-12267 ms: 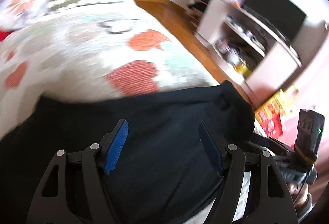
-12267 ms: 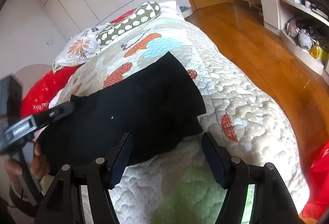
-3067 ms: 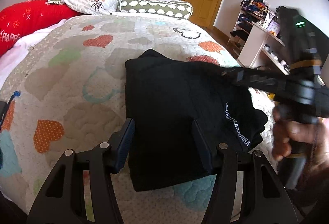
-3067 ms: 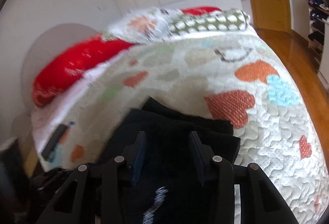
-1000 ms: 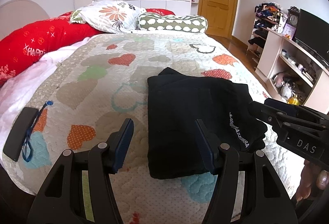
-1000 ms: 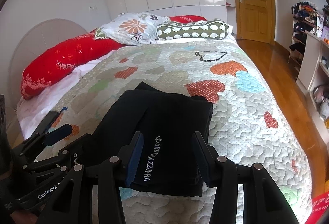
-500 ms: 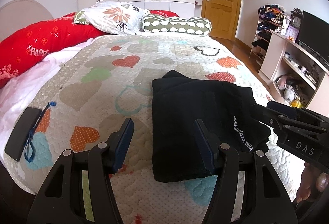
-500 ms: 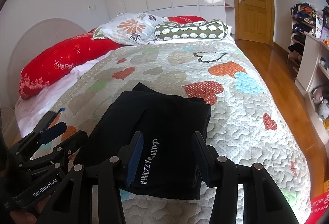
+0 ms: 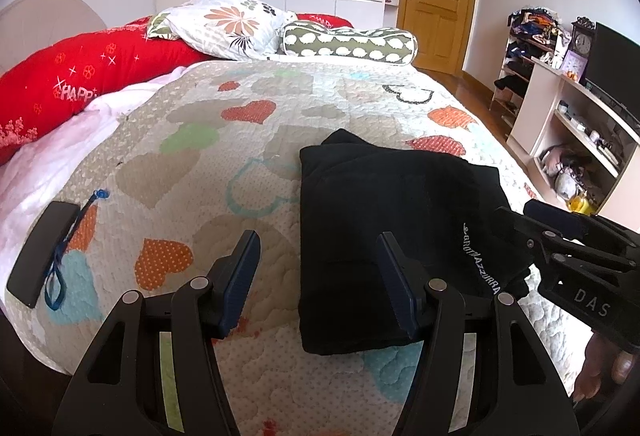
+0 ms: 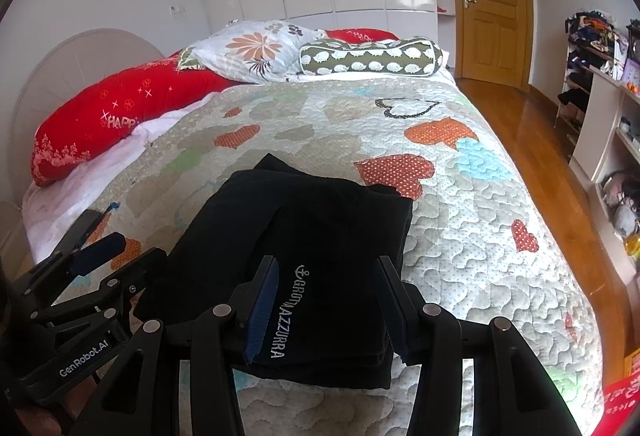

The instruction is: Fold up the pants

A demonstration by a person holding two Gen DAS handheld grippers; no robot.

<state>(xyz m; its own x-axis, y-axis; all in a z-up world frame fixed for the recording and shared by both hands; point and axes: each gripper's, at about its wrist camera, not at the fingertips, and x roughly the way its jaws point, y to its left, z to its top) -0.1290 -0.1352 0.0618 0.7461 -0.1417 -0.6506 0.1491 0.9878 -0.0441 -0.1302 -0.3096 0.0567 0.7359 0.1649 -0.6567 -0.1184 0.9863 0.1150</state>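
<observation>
Both my tongs hang apart from the cloth with nothing in them. The left tongs point(image 9: 318, 278) stand spread above the near left edge of the pants point(image 9: 384, 236), one finger over the quilt, the other over the black cloth. The right tongs point(image 10: 326, 306) are spread too, framing the white lettering on the near fold without pressing it.

A few seconds ago the right tongs were low over the cloth and the picture was smeared with movement; since then both have drawn back, and over the last second neither view has shifted in earnest. The pants now lie as a squared stack of layers near the foot of the bed point(image 9: 280, 104), so I judge the fold done, or needing at most a tidy of the far corner that pokes out.

Around it: a dark phone with a blue strap point(image 9: 42, 254) lies well to the left on the quilt, pillows and a red bolster point(image 10: 120, 108) sit at the head, and shelves stand off to the right. Nothing stands in the way of the stack.
</observation>
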